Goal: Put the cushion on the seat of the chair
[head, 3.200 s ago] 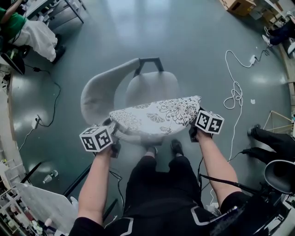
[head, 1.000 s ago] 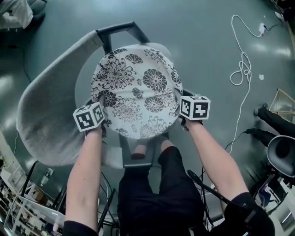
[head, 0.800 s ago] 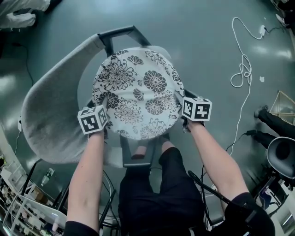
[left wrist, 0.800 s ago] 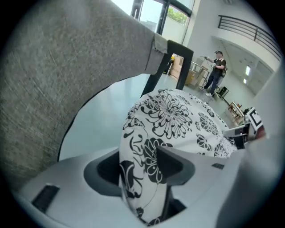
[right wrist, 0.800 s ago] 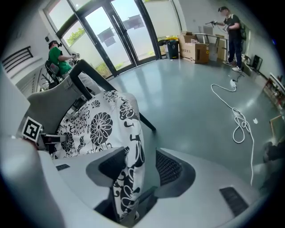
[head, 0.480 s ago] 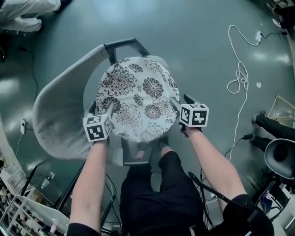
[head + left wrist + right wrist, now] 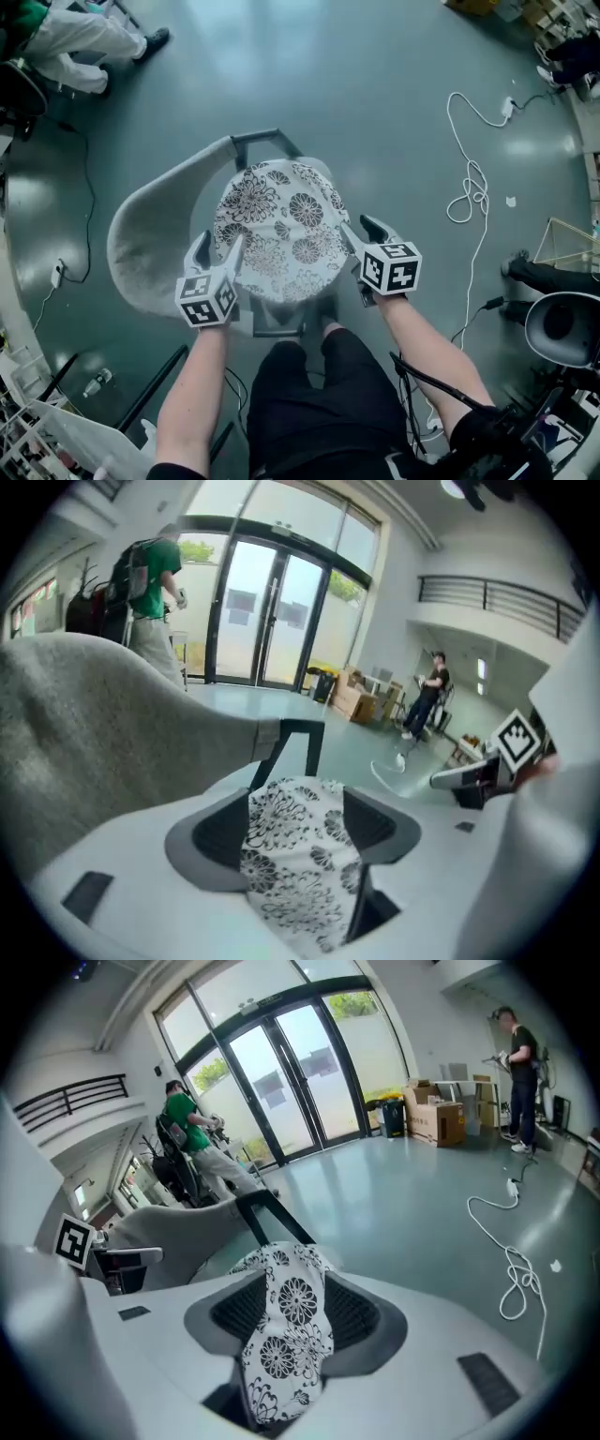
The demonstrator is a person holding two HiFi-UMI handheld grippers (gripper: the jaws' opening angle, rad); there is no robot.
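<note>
The cushion (image 7: 281, 230) lies on the seat (image 7: 324, 171) ahead, so nothing needs holding. Left hand-held gripper (image 7: 217, 248) just opened wide, right hand-held gripper (image 7: 364, 230) just narrowed; both empty.

cushion (image 7: 281, 230) is white with black flower prints. chair (image 7: 155, 253) has a pale grey back and black frame. floor (image 7: 375, 94) is glossy dark green-grey. cable (image 7: 473, 172) is white. trousers (image 7: 319, 394) are black. left gripper (image 7: 216, 251) and right gripper (image 7: 364, 232) are pale grey with dark grey pads (image 7: 220, 832), their cubes (image 7: 206, 300) black-and-white squares
</note>
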